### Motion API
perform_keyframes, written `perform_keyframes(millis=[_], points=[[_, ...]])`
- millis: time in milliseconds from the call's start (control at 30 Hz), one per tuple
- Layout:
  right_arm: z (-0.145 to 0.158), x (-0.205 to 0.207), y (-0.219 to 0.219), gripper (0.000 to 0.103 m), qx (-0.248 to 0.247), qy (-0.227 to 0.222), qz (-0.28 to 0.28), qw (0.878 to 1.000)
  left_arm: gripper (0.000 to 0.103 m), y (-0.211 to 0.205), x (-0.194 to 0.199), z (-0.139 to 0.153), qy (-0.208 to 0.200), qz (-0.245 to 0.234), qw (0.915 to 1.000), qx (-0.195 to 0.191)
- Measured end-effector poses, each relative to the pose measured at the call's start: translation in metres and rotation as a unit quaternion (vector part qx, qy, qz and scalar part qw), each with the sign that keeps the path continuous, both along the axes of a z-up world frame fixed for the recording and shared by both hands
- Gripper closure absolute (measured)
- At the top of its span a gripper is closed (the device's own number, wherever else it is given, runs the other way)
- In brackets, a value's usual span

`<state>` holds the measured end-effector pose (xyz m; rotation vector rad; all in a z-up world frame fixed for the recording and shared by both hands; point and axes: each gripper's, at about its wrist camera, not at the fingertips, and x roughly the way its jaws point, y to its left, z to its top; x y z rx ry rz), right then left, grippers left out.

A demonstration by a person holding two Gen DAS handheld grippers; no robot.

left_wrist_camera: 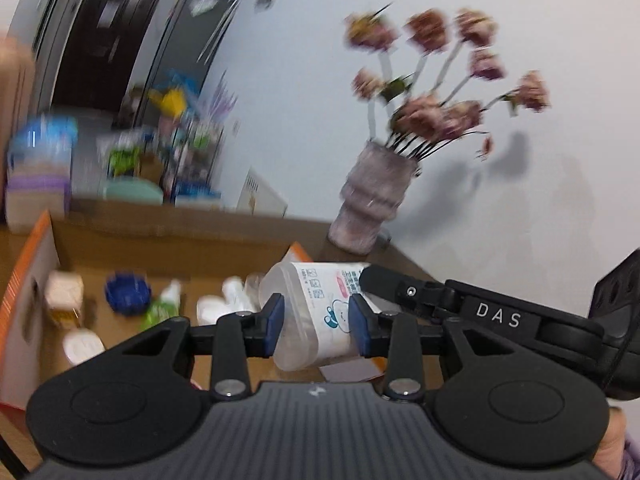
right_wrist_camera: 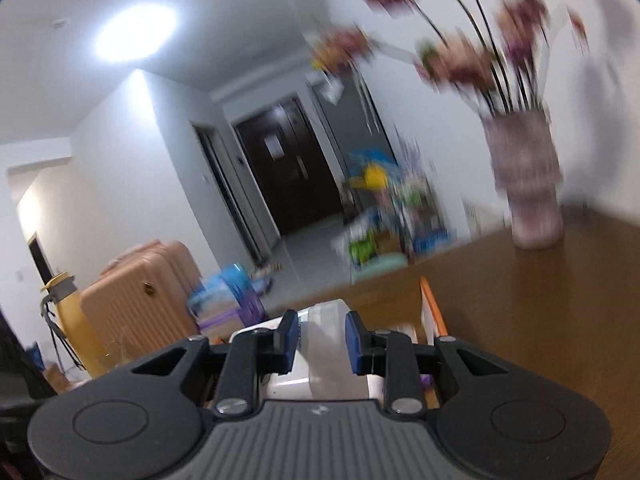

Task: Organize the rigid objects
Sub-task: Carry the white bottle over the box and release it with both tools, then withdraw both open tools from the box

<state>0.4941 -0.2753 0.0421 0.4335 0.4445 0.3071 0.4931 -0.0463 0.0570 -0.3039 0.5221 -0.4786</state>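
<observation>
Left wrist: left gripper (left_wrist_camera: pixel 316 326) clamps bottle (left_wrist_camera: pixel 320 312); vase (left_wrist_camera: pixel 370 196) near.

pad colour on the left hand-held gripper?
Blue pads on black fingers; clearest in the left wrist view.

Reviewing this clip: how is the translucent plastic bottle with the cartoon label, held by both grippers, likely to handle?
The translucent plastic bottle with the cartoon label looks empty, so probably light. Its smooth, rounded wall could slip or pivot between the blue pads of the left gripper; the right gripper on its other end likely steadies it. Laid down, it would probably roll.
</observation>
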Motion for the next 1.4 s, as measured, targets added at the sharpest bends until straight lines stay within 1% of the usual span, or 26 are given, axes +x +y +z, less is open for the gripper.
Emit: perform_keyframes(millis=[100,200,267,300,367,400,433,500,533,567,600,633,667,733,767,833,867,900,967,1000,1100,1167,1200,1233,1300,1400], points=[[-0.028,0.019,-0.006,0.078,0.014,0.045,-0.005,0.999,0.068,-0.005,0.011,-0.020,0.015,-0.001,0.9998,0.012],[-0.047,0.031,-0.003,0.078,0.004,0.081,-0.008,0.997,0.067,-0.004,0.018,-0.032,0.030,-0.007,0.9994,0.013],[-0.052,0.035,0.004,0.078,-0.027,0.091,-0.014,0.995,0.067,-0.003,0.025,-0.040,0.050,-0.015,0.9985,0.012],[-0.052,0.035,0.010,0.078,-0.056,0.086,-0.014,0.995,0.067,-0.005,0.029,-0.044,0.059,-0.016,0.9980,0.013],[-0.052,0.036,0.018,0.079,-0.090,0.091,-0.014,0.992,0.066,-0.005,0.034,-0.051,0.071,-0.013,0.9970,0.031],[-0.050,0.036,0.020,0.079,-0.099,0.092,-0.013,0.991,0.063,-0.005,0.034,-0.053,0.075,-0.001,0.9965,0.039],[-0.046,0.035,0.021,0.079,-0.108,0.088,-0.013,0.990,0.062,-0.004,0.034,-0.052,0.076,0.005,0.9958,0.051],[-0.033,0.032,0.024,0.077,-0.136,0.078,-0.015,0.988,0.055,-0.001,0.032,-0.045,0.074,0.012,0.9944,0.074],[-0.027,0.032,0.025,0.077,-0.148,0.075,-0.013,0.986,0.053,0.001,0.029,-0.039,0.069,0.018,0.9931,0.093],[-0.020,0.032,0.026,0.077,-0.159,0.072,-0.008,0.985,0.045,0.003,0.025,-0.032,0.061,0.031,0.9912,0.113],[-0.013,0.032,0.027,0.077,-0.168,0.071,-0.002,0.983,0.033,0.006,0.021,-0.026,0.048,0.045,0.9889,0.133],[-0.007,0.033,0.027,0.077,-0.174,0.071,0.006,0.982,0.030,0.008,0.018,-0.020,0.036,0.057,0.9860,0.153],[-0.001,0.035,0.028,0.077,-0.180,0.077,0.020,0.980,0.029,0.011,0.015,-0.014,0.027,0.068,0.9824,0.172],[0.008,0.041,0.029,0.076,-0.194,0.093,0.037,0.976,0.028,0.017,0.011,-0.006,0.023,0.083,0.9741,0.209],[0.013,0.042,0.031,0.075,-0.205,0.100,0.042,0.973,0.027,0.021,0.010,-0.004,0.025,0.093,0.9714,0.217],[0.020,0.039,0.031,0.071,-0.215,0.105,0.045,0.970,0.023,0.033,0.006,0.002,0.028,0.114,0.9694,0.216],[0.023,0.036,0.031,0.069,-0.216,0.104,0.045,0.970,0.017,0.039,0.004,0.004,0.027,0.123,0.9698,0.209],[0.027,0.030,0.030,0.066,-0.218,0.098,0.044,0.970,0.011,0.046,0.000,0.006,0.021,0.129,0.9712,0.199],[0.032,0.015,0.029,0.057,-0.219,0.082,0.040,0.971,0.008,0.059,-0.010,0.009,0.001,0.136,0.9734,0.184],[0.033,0.006,0.029,0.050,-0.217,0.073,0.037,0.973,0.007,0.064,-0.017,0.011,-0.013,0.144,0.9730,0.180],[0.036,-0.022,0.025,0.042,-0.210,0.034,0.032,0.976,0.002,0.077,-0.042,0.018,-0.063,0.161,0.9712,0.164],[0.036,-0.041,0.024,0.032,-0.217,-0.005,0.020,0.976,0.000,0.079,-0.061,0.021,-0.099,0.159,0.9692,0.160],[0.035,-0.050,0.023,0.023,-0.222,-0.030,0.011,0.975,0.000,0.078,-0.070,0.023,-0.114,0.155,0.9679,0.161],[0.033,-0.059,0.024,0.016,-0.228,-0.055,0.002,0.972,0.000,0.077,-0.080,0.023,-0.132,0.154,0.9652,0.165],[0.028,-0.077,0.025,0.015,-0.240,-0.094,-0.012,0.966,0.000,0.076,-0.095,0.022,-0.153,0.163,0.9610,0.163],[0.019,-0.093,0.027,0.014,-0.240,-0.111,-0.013,0.964,0.000,0.076,-0.115,0.018,-0.158,0.171,0.9621,0.142]])
